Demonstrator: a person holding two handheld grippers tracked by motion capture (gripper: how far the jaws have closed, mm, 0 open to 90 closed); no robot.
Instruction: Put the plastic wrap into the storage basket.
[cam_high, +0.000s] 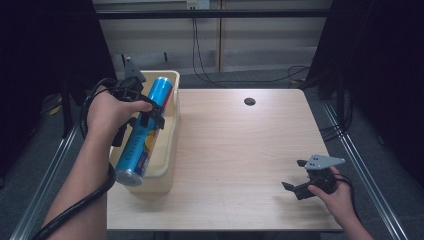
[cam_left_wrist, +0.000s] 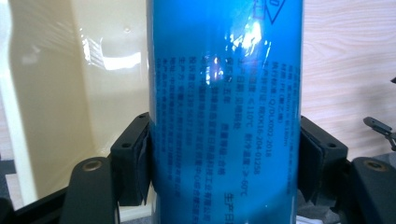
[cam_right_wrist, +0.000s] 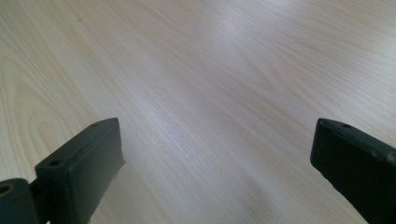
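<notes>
Holding the blue can (cam_high: 145, 131) in my left gripper (cam_high: 148, 113), I judge the grasp itself done: both pads pinch its sides about midway along its length, as the left gripper view shows plainly. What I cannot tell from this one moment is whether it is on its way into the cream bin (cam_high: 172, 107) or out of it. It hangs tilted over the bin at the left edge of the counter (cam_high: 240, 150), its far end over the bin's back and its near end raised over the front rim, clear of the floor of the bin. So the setting down, wherever that is meant to be, is left to do. My right gripper (cam_high: 295, 176) rests low near the counter's right front corner with its jaws spread and nothing between them. The can is a long, slim cylinder, glossy blue with small print, a yellow and red patch toward the near end, and a silvery rim there.
</notes>
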